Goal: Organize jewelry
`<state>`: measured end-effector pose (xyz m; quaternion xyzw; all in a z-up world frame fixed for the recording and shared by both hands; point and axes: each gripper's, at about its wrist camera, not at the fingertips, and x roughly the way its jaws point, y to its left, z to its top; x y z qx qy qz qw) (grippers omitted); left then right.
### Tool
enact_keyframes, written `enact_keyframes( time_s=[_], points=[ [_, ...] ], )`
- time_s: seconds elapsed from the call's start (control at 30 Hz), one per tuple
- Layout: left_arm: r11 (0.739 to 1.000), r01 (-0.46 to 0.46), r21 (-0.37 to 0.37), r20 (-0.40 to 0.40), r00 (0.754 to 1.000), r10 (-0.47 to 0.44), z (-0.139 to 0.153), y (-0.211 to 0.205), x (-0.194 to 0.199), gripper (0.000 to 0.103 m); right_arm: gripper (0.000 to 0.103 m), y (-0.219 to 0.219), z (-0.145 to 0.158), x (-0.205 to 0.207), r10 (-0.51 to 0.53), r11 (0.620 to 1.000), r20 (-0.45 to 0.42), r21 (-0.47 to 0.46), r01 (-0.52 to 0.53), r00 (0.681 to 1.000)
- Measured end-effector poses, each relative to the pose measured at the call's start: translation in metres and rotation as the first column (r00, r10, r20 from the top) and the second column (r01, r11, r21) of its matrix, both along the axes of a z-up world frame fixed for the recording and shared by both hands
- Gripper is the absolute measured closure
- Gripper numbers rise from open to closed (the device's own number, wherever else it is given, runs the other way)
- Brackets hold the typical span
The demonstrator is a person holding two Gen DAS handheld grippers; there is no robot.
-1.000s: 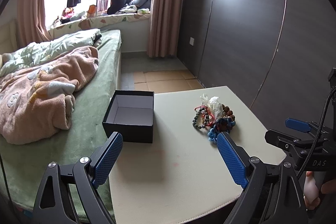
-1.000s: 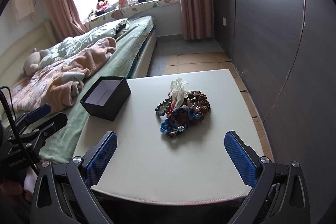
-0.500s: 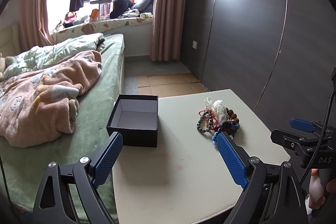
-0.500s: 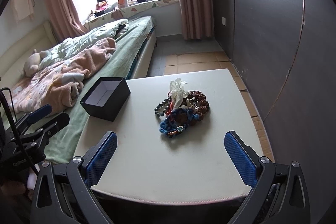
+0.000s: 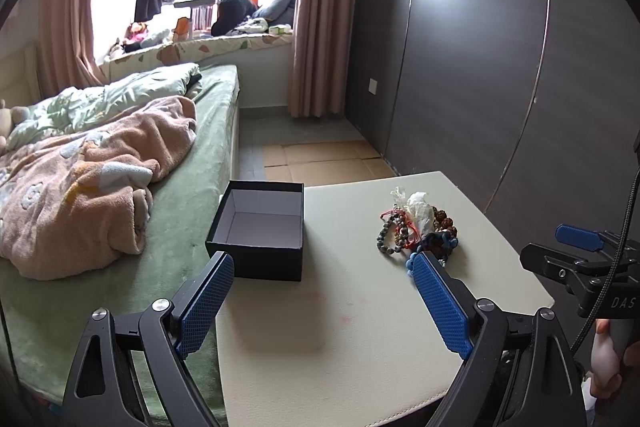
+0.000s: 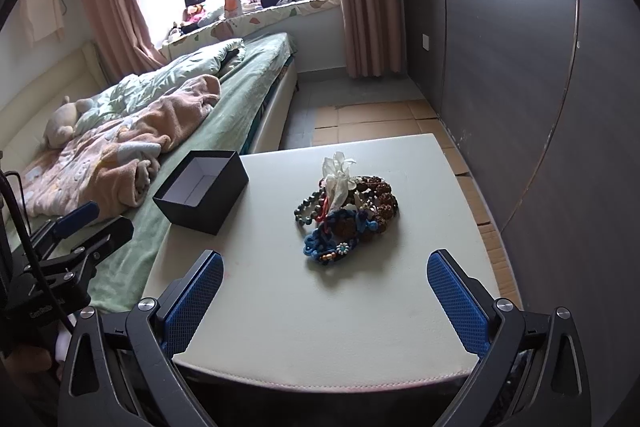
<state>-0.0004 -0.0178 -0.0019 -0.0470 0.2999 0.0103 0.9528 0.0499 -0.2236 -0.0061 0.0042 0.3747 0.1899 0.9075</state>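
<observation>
Your left gripper (image 5: 322,261) hangs over the near edge of the cream, square, leather-topped table (image 5: 360,347) with its blue-padded fingers (image 5: 204,301) spread wide and nothing between them. Your right gripper (image 6: 324,263) does the same from the other near corner, its fingers (image 6: 458,301) wide apart and empty too.

Take the table as your landmark. The tangled heap of beaded bracelets and cords (image 6: 346,213) lies on the table towards its middle, well clear of both grippers: brown wooden beads on the wall side, grey stone beads on the bed side, a blue knotted cord with a small flower charm at the near edge of the heap, red string through the middle, and a crumpled scrap of white translucent wrapping on top at the far side. In the left wrist view the tip of your inner left finger overlaps the near blue end of the heap, but the right wrist view shows a bare stretch of table between them.

The open, black, square cardboard box with a pale lining (image 5: 260,227) sits at the table's bed-side edge, partly overhanging the green bed cover (image 5: 100,299). It is empty inside. The box and the heap are apart.
</observation>
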Motion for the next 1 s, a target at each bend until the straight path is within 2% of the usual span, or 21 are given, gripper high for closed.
enact_keyframes(
  time_s=[0.53,1.0],
  points=[
    [1.0,-0.002,-0.004,-0.003,1.0,0.002,0.001,0.001,-0.002,0.012,0.0,0.0,0.002,0.001,-0.008,1.0,0.002,-0.004,0.008,1.0],
    [1.0,0.0,-0.031,0.025,1.0,0.001,0.008,-0.005,-0.003,0.012,0.0,-0.018,0.004,0.005,-0.041,0.998,0.006,0.048,0.041,0.999]
  ],
)
